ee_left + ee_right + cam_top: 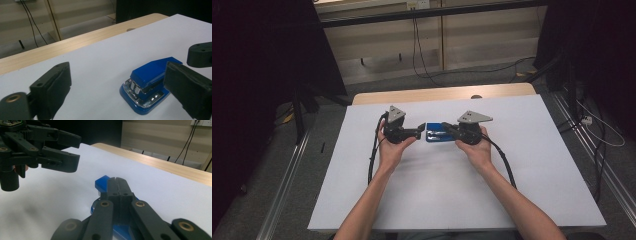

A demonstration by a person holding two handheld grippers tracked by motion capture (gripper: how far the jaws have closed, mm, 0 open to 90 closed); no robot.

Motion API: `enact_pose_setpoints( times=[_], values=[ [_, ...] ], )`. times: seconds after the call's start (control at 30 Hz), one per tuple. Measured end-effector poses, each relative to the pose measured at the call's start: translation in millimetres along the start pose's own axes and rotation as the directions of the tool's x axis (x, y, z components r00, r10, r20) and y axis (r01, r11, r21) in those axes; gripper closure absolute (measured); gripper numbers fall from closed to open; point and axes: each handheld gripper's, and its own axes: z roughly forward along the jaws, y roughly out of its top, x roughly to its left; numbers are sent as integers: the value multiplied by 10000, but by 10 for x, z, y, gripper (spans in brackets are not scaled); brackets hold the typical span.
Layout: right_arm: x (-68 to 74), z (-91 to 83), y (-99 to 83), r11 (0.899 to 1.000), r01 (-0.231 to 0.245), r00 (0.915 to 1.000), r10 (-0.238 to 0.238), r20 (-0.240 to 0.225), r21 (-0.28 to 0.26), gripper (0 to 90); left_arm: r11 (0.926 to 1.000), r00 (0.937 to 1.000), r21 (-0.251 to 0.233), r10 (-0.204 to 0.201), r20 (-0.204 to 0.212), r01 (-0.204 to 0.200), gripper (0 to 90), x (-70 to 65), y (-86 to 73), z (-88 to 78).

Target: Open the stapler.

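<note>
The right gripper (117, 181) – jaws fully together, gripping nothing – hovers over a blue stapler (435, 133); at its 9 o'clock, the left gripper (421, 131) gapes wide, empty.

We are seeing dim, even room light falling on the white table cover (437, 200), with dark surroundings. Soft shadows are lying under the grippers, and the near jaws are blurring.

A small glossy blue plastic stapler (150, 82) with a chromed metal magazine lies flat and closed on its base on the white tabletop, near the table's middle. Its metal-mouthed front end shows in the left gripper view; its blue top tapers toward the far end.
</note>
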Motion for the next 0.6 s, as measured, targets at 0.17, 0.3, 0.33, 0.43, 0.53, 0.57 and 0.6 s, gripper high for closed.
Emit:
enact_pose_setpoints(
  times=[0.17, 0.3, 0.33, 0.43, 0.53, 0.57, 0.6],
  values=[
    [23, 14, -8, 10000, 70, 9999, -71, -120, -55, 900, 9996, 9991, -282, 7, 426, 5, 270, -17, -10, -34],
    [39, 17, 6, 9999, 132, 9997, -134, -187, -87, 900, 9998, 9982, -179, 83, 592, -72, 349, -25, -13, -25],
    [44, 17, 8, 9999, 150, 9997, -151, -197, -79, 900, 9997, 9979, -171, 178, 626, -167, 371, -28, -17, -19],
    [52, 25, 5, 9999, 169, 9996, -170, -240, -37, 900, 9998, 9965, -49, 212, 805, -209, 469, -38, -30, -4],
    [65, 47, -14, 9998, 156, 9994, -153, -307, 83, 900, 9994, 9956, -6, 353, 870, -354, 549, -53, -37, 1],
    [65, 47, -14, 9998, 156, 9994, -153, -307, 83, 900, 9992, 9955, -47, 403, 859, -400, 549, -57, -38, 0],
    [71, 56, -21, 9997, 186, 9994, -182, -307, 131, 900, 9993, 9951, -54, 384, 913, -381, 575, -59, -38, 0]
  ],
)
